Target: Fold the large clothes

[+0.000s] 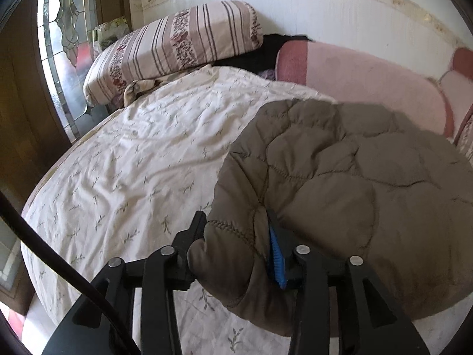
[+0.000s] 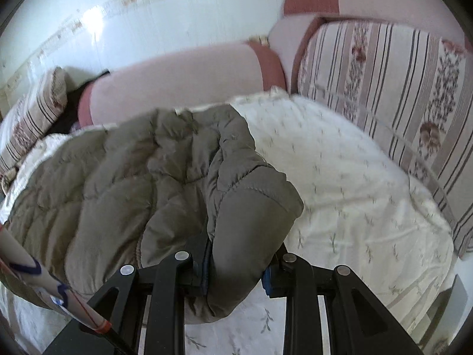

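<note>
A brown-grey quilted jacket [image 1: 340, 177] lies bunched on a bed's white floral cover [image 1: 133, 153]. My left gripper [image 1: 236, 230] is shut on the jacket's left edge, a thick fold of padding between its fingers. In the right wrist view the jacket [image 2: 133, 171] spreads to the left, and my right gripper [image 2: 239, 266] is shut on its right edge, a padded fold that fills the gap between the fingers. The white cover [image 2: 354, 183] lies open to the right of the jacket.
A striped floral pillow [image 1: 177, 47] lies at the bed's far left, and another striped cushion [image 2: 399, 103] at the right. A pink bolster [image 1: 369, 82] runs along the white wall. A window [image 1: 65, 29] stands at the far left.
</note>
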